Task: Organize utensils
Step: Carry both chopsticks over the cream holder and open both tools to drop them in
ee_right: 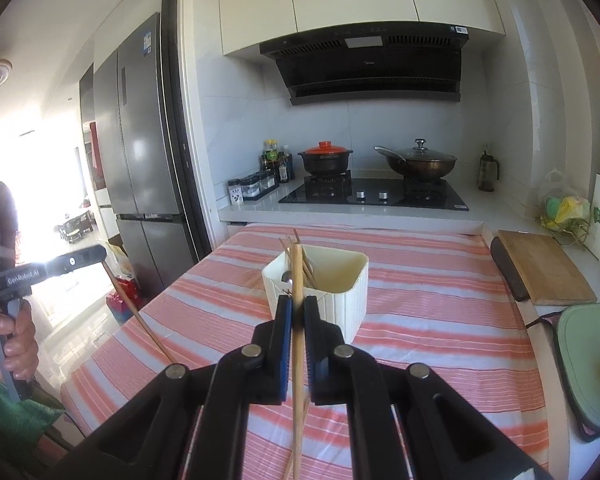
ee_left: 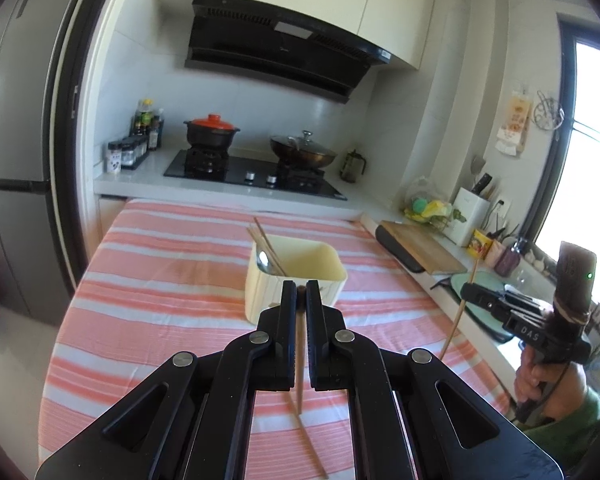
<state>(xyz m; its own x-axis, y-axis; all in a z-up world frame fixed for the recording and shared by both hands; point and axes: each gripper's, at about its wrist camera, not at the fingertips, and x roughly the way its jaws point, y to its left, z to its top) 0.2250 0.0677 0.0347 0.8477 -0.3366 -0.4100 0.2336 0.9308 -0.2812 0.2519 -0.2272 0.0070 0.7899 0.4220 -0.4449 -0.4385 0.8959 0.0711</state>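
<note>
The left gripper (ee_left: 301, 296) has its black, angular jaws clenched on a thin wooden chopstick (ee_left: 299, 364), which hangs down below the fingers over the table. The right gripper (ee_right: 298, 308) likewise pinches a pale, round-shafted bamboo chopstick (ee_right: 297, 344), held nearly upright, its top rising above the fingertips and its lower end reaching toward the cloth. Another slim chopstick (ee_left: 309, 440) lies loose on the near part of the striped cloth (ee_left: 160, 300), a soft fabric banded in salmon-pink and white. At the middle of the table stands the utensil holder (ee_right: 342, 304), a cream plastic box with rounded corners and ribbed walls. Inside it, leaning at the left corner, are several wooden chopsticks (ee_left: 262, 236) and a shiny metal spoon (ee_left: 265, 261). To the right lies a flat wooden cutting board (ee_right: 544, 268).
</note>
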